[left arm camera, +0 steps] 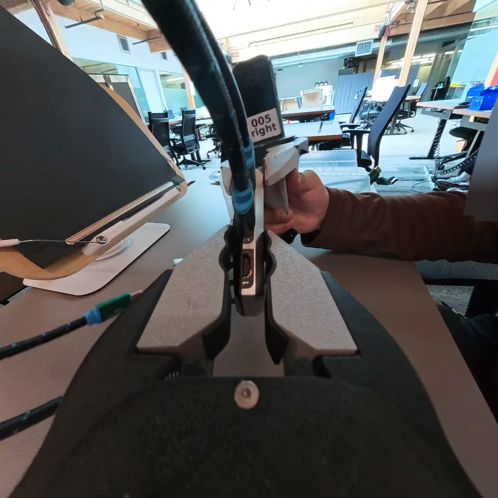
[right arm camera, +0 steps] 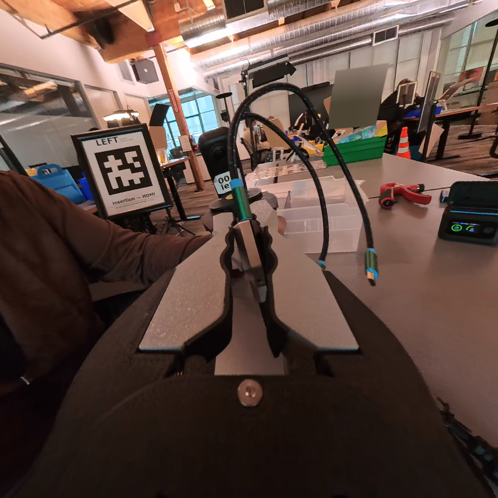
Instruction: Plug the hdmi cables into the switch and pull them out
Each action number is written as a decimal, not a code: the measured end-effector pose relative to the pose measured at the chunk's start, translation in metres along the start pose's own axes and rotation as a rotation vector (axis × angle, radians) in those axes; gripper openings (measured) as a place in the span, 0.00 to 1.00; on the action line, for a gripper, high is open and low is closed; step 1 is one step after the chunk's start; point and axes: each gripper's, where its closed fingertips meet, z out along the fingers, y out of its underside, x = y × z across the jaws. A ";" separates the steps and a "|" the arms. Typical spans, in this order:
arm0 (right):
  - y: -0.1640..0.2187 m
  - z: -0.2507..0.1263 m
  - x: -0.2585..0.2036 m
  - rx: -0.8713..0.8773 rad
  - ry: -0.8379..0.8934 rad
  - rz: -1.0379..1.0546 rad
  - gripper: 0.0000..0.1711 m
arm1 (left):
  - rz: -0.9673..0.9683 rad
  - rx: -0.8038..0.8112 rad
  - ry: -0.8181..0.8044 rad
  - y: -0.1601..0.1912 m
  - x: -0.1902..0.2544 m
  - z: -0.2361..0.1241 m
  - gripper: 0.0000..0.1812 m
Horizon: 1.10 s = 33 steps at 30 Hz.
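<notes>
A silver HDMI switch stands on edge between the fingers of my left gripper, which is shut on it. One empty port faces the camera. Two black braided cables with blue bands plug in above that port. My right gripper is shut on the same switch from the opposite side, and it also shows in the left wrist view. A green plug sits in the switch's top. Two free cable ends hang above the table. Another green plug shows at lower left.
A dark screen on a white stand is close on the left. A framed marker sign, clear plastic bins, a red hand tool and a black device with a lit display stand on the grey table. Less than 4 cm separates the two grippers' tips.
</notes>
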 end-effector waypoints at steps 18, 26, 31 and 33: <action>0.008 -0.009 0.008 -0.109 0.131 -0.124 0.13 | 0.042 -0.165 -0.074 0.026 -0.010 0.000 0.11; 0.027 0.005 -0.003 -0.330 0.196 -0.293 0.07 | 0.107 -0.255 -0.018 0.041 0.007 0.011 0.09; 0.020 0.004 -0.010 -0.325 0.201 -0.377 0.06 | 0.173 -0.214 -0.027 0.032 0.009 0.012 0.10; 0.003 0.007 -0.021 -0.196 0.149 -0.351 0.05 | 0.190 -0.106 -0.008 0.009 0.015 0.006 0.10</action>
